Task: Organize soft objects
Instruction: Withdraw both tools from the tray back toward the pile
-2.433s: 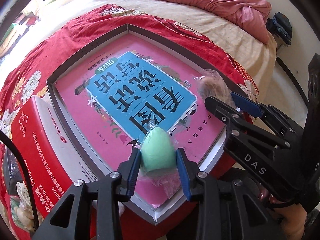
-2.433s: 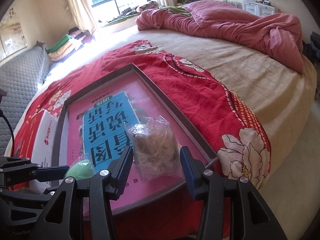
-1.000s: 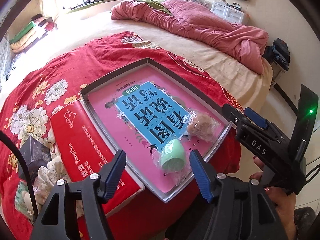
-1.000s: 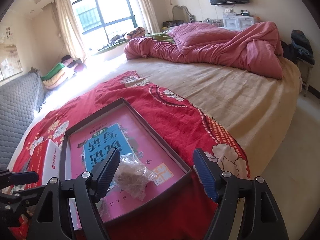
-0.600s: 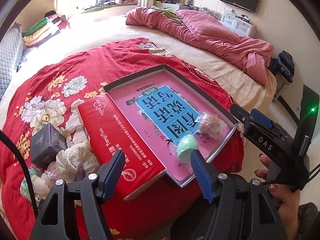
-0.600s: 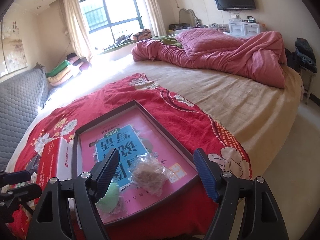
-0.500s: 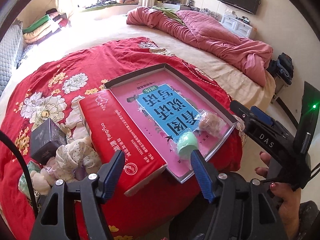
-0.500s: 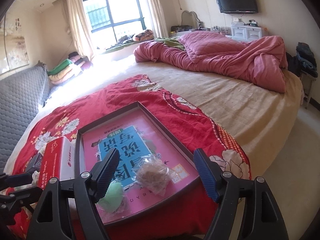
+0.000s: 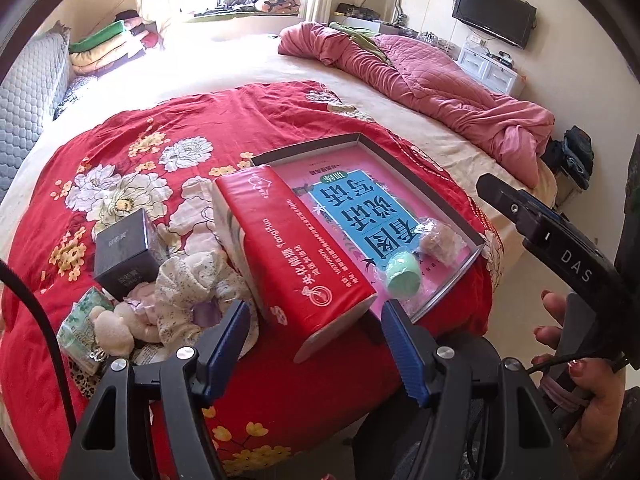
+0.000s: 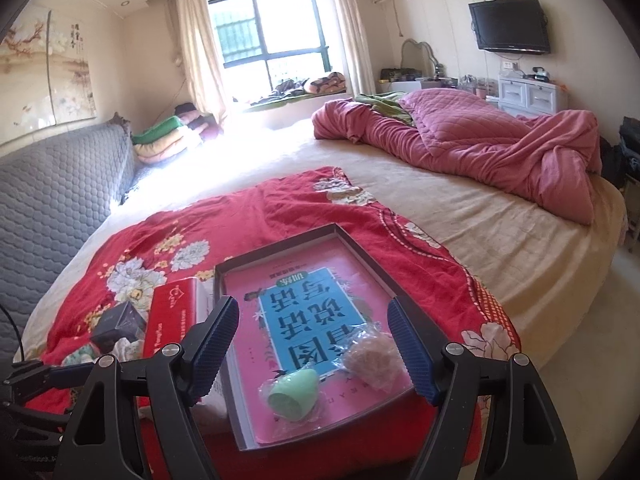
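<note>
A shallow dark-rimmed box (image 9: pixel 362 141) (image 10: pixel 224 280) with a pink and blue printed floor lies on the red floral blanket. Inside it, near its front edge, lie a green egg-shaped sponge in clear wrap (image 9: pixel 403 275) (image 10: pixel 294 395) and a beige puff in clear wrap (image 9: pixel 440 239) (image 10: pixel 372 356). A heap of soft things, a floral cloth (image 9: pixel 192 284) and a white plush (image 9: pixel 110 328), lies left of the box. My left gripper (image 9: pixel 314 342) is open and empty, pulled back above the bed edge. My right gripper (image 10: pixel 314 340) is open and empty, above the box's front.
A red tissue pack (image 9: pixel 296 256) (image 10: pixel 168 320) lies along the box's left side. A dark cube box (image 9: pixel 126 252) (image 10: pixel 118 326) stands by the soft heap. A pink quilt (image 10: pixel 460 140) is bunched at the far right of the bed. The right gripper shows in the left wrist view (image 9: pixel 560 248).
Both grippers let go of the green sponge and the beige puff in the box, opened wide and drew back and up. The left view has swung left, showing the soft heap.
</note>
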The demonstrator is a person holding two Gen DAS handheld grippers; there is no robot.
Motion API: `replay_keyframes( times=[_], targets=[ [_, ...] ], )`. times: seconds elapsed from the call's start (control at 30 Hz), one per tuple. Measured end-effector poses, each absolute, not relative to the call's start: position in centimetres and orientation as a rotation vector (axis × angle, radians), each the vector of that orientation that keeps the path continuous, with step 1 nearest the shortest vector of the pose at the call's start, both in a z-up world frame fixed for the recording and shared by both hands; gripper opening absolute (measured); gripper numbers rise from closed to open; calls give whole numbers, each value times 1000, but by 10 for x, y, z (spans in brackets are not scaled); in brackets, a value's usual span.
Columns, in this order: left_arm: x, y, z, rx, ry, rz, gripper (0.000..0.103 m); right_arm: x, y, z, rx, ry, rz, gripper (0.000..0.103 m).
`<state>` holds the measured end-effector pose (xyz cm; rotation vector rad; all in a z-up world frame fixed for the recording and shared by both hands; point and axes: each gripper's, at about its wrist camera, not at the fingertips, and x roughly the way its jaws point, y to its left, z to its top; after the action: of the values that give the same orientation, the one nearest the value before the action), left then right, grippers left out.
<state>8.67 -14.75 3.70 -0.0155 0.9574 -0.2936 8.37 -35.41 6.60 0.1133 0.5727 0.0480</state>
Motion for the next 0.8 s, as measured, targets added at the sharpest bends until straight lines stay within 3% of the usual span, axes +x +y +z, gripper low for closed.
replay_keyframes(
  times=[0.8],
  targets=[
    [47, 34, 62, -164, 893, 21, 67, 52, -250, 95, -36, 543, 295, 78]
  ],
)
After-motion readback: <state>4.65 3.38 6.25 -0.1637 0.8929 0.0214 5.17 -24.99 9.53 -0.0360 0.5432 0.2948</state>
